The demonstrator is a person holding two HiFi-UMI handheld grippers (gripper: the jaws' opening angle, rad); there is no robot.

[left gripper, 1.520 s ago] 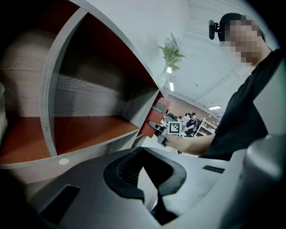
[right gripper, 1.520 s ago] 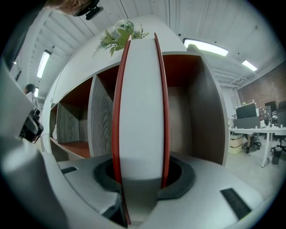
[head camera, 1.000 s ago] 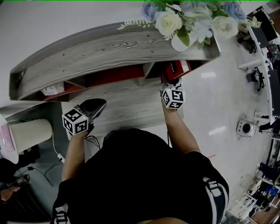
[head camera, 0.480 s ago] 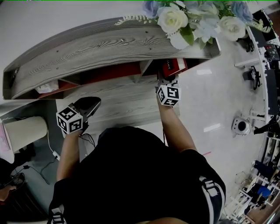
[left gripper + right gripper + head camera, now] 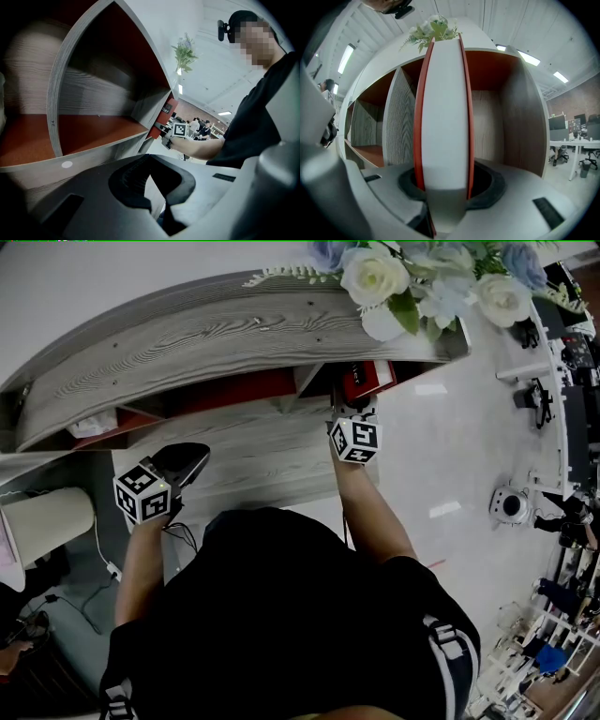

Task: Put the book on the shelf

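Head view, and honestly not much has changed over the last second. The red-covered book (image 5: 367, 381) is at the mouth of the right-hand compartment of the shelf (image 5: 187, 343), same as a moment ago, partly tucked under the top board. The whole picture has drifted a bit to the left, but shelf and grippers slid together, so that looks like the head moving, not the hands. The right gripper (image 5: 354, 411) has its jaws clamped on the book's lower edge; in the right gripper view the book (image 5: 444, 117) stands upright, pages toward the camera, with the red-lined compartment right behind it and the grey divider (image 5: 401, 117) just to its left. I can't tell whether the bottom edge rests on the shelf board yet. The left gripper (image 5: 192, 457) hangs in front of the shelf further left, well apart from the book, jaws closed on nothing. My guess is this is a pause right before the final push in or the release, so the task is nearly done but not finished.
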